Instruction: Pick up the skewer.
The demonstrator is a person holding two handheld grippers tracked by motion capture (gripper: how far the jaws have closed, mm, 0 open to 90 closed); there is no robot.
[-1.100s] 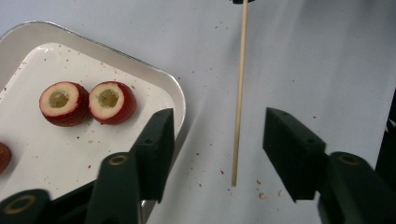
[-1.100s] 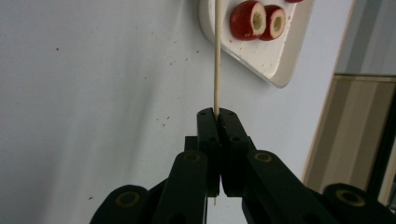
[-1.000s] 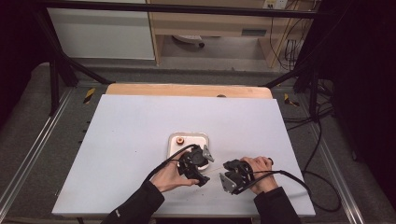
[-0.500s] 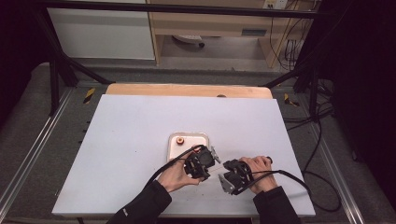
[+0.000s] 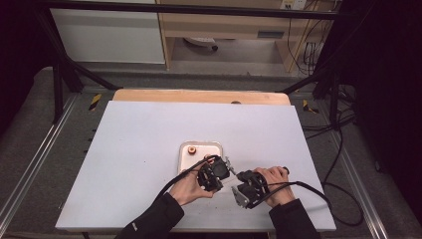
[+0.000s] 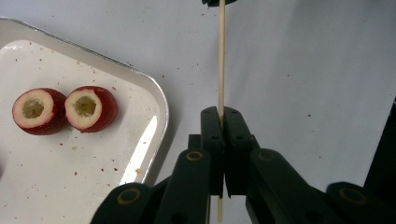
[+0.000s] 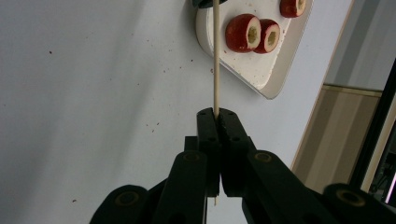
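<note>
A thin wooden skewer (image 6: 220, 60) runs between my two grippers, near the table's front edge beside the tray. My left gripper (image 6: 222, 114) is shut on one end of it, and my right gripper (image 7: 216, 114) is shut on the other end of the skewer (image 7: 216, 60). In the high view the left gripper (image 5: 219, 172) and right gripper (image 5: 244, 183) face each other, a short gap apart. Two red fruit pieces with pale hollowed centres (image 6: 39, 110) (image 6: 91, 107) lie side by side on the white tray (image 6: 159, 107). The right gripper view shows the same pair (image 7: 243, 31) (image 7: 271, 35).
The white tray (image 5: 215, 147) sits at the table's middle, just behind the left gripper, with a third fruit piece (image 7: 293, 5) farther back on it. A wooden strip (image 5: 199, 95) borders the white table's far edge. Black cables trail from both grippers.
My left gripper has edged slightly right and away from the front edge, closer to the right gripper. The right gripper has hardly moved.
</note>
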